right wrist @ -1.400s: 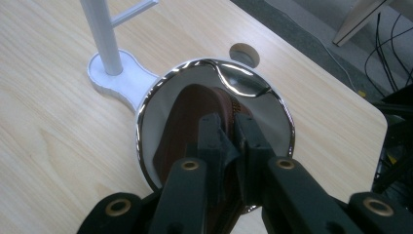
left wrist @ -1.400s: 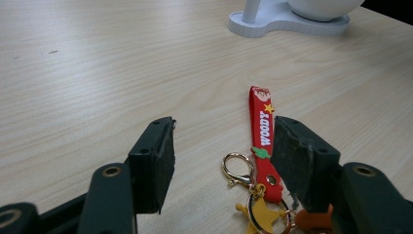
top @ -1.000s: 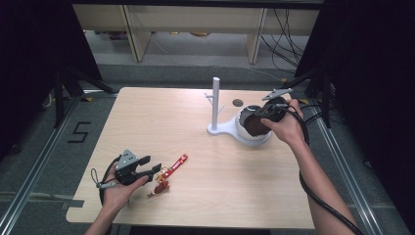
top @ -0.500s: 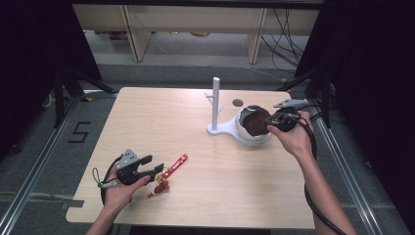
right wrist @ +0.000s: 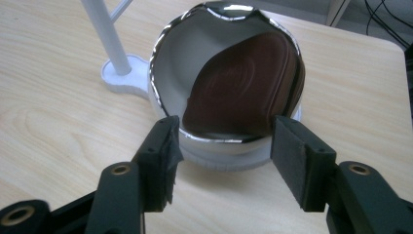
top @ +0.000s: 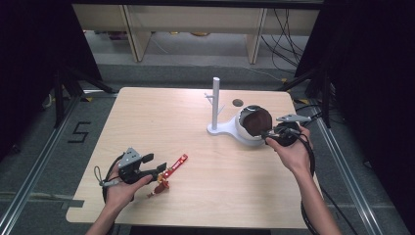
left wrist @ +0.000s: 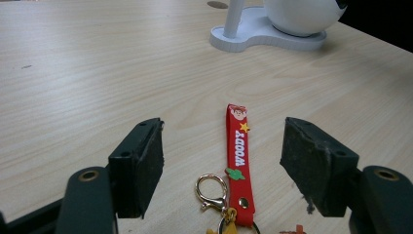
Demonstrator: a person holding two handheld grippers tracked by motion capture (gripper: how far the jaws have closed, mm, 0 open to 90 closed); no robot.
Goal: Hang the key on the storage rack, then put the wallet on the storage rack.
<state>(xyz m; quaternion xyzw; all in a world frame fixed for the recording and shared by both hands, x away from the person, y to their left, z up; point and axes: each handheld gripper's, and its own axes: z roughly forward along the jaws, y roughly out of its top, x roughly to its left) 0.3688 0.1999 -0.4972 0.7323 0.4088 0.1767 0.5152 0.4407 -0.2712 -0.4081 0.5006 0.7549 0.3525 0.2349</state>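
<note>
- High view: your left gripper point(top: 159, 172) rests on the table point(top: 147, 117) at about 7 o'clock, its jaws spread, with the red keychain strap point(top: 175, 164) lying flat at its tips and not yet gripped.
- High view: your right gripper point(top: 269, 134) sits at about 3 o'clock, at the near rim of the white round bowl point(top: 244, 132), which stands on its white stand point(top: 216, 128); a white post point(top: 215, 100) rises from the stand at the bowl's 9 o'clock.
- High view, judgement: work looks early. Nothing is lifted, nothing hangs on the post, and both pick-ups are left to do.
- Left gripper view: the jaws stand wide open either side of the strap point(left wrist: 238, 165), touching nothing. The strap points toward 12 o'clock, lettered "WOODY". A gold clasp point(left wrist: 213, 187) lies just beside it at its 8 o'clock. The stand point(left wrist: 265, 36) and bowl point(left wrist: 302, 14) sit well apart at 1 o'clock.
- Right gripper view: the jaws are open, flanking the chrome rim point(right wrist: 214, 139) of the bowl without clamping it. A dark brown insert point(right wrist: 243, 87) lies tilted inside. The post point(right wrist: 104, 34) stands at 10 o'clock.
- Count: two grippers, one strap, one clasp, one bowl, one insert, one stand, one post, one table. I cannot tell what the small charms at the strap's near end are.
</note>
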